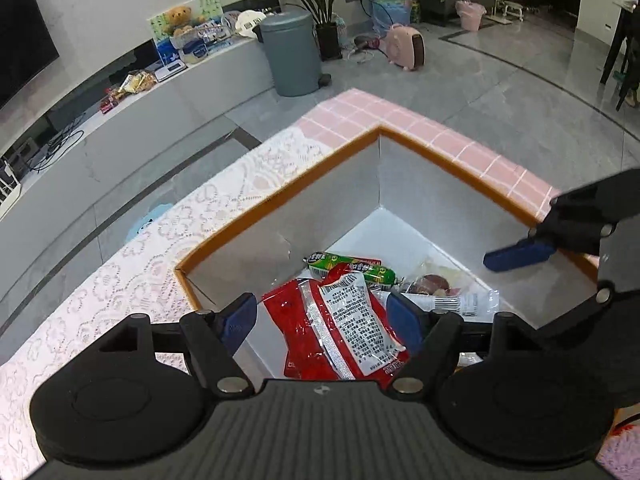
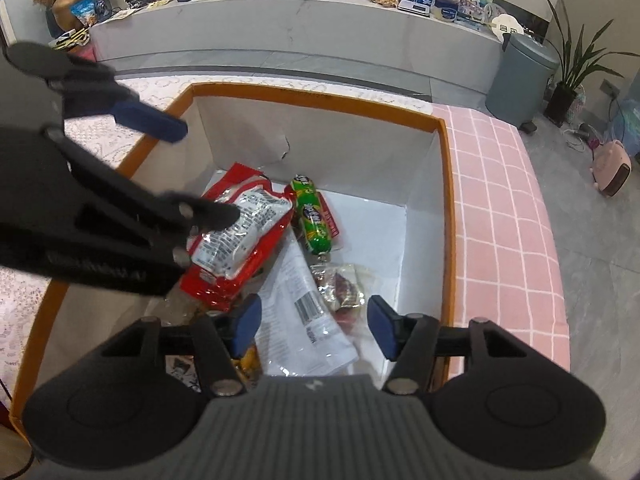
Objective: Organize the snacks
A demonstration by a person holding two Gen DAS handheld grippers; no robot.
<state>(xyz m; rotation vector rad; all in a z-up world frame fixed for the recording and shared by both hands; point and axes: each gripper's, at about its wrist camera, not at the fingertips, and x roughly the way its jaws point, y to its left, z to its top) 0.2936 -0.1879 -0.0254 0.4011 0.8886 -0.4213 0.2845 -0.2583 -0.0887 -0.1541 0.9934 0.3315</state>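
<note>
Now you hold both over the box (image 2: 447, 184) | left gripper (image 1: 322, 316) spread wide, empty | right gripper (image 2: 314, 322) released, empty | red packet (image 2: 240, 236) lies inside beside green sausage (image 2: 314, 220)

Snack packets inside an orange-rimmed white cardboard box (image 2: 320, 92)

A glossy red foil packet (image 2: 236, 240) lies label-up beside a green sausage-shaped wrapper (image 2: 314, 216), a long white sachet (image 2: 304, 312) below them.

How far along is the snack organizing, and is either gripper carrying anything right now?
Done: the red snack packet, the green sausage stick, a white barcoded pouch and a clear candy bag lie inside the orange-rimmed white box. In hand: nothing; the left gripper and right gripper hang over the box with jaws apart and empty. Left: cannot tell; no loose snacks show on the table beside the box.
</note>
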